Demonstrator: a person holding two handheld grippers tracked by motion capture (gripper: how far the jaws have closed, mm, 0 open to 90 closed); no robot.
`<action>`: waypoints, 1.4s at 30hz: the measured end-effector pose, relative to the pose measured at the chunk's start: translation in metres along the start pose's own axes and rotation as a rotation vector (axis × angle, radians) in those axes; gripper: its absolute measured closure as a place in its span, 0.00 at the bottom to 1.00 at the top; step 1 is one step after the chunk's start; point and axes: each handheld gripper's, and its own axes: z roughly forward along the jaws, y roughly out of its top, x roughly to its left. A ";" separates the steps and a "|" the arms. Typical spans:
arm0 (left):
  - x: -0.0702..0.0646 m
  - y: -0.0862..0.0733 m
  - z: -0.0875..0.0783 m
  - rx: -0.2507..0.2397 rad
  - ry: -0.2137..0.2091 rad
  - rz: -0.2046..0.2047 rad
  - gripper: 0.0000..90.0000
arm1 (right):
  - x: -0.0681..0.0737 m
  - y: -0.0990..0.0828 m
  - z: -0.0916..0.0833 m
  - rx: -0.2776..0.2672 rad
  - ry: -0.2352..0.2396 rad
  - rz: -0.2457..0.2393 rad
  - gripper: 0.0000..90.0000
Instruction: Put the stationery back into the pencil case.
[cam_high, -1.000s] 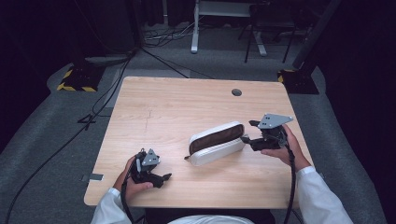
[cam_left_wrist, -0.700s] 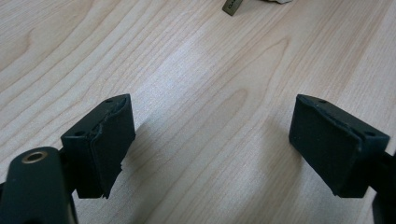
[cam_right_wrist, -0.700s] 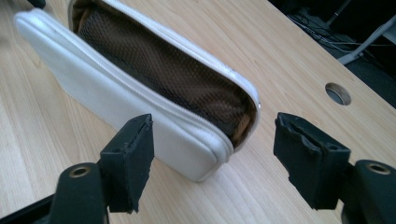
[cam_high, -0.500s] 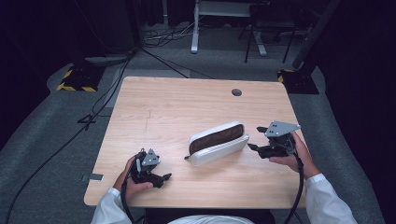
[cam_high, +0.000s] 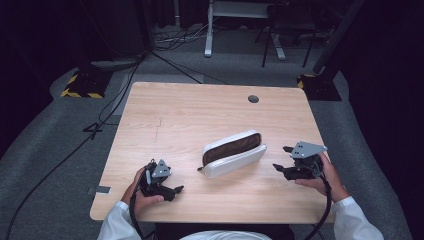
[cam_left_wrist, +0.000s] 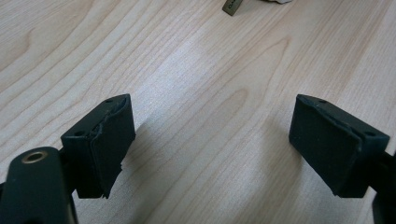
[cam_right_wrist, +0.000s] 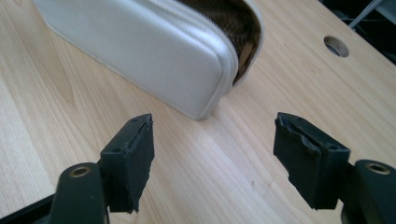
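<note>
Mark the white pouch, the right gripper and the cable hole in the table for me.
white pouch (cam_high: 235, 161), high view, on its white side panel
right gripper (cam_high: 282, 158), high view, midway between its open jaws
cable hole (cam_high: 253, 99), high view, on its dark middle

We look along our right gripper at a white zip case.

Its two black jaws stand wide apart over the light wooden table, holding nothing. The white fabric pouch with brown lining lies just beyond, unzipped, near a round cable hole.

light: table brightly lit, surroundings dark | shadows: soft under tongs | focus: near tongs slightly blurred
</note>
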 end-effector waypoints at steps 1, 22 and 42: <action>0.000 0.000 0.000 0.000 0.000 0.000 0.17 | 0.000 -0.003 0.000 0.004 0.003 0.000 0.33; 0.000 0.000 0.000 0.003 0.003 -0.004 0.16 | 0.010 -0.079 -0.004 0.052 -0.019 0.068 0.32; -0.002 -0.001 -0.001 0.001 0.013 -0.016 0.16 | 0.000 -0.138 -0.027 0.022 -0.026 0.240 0.31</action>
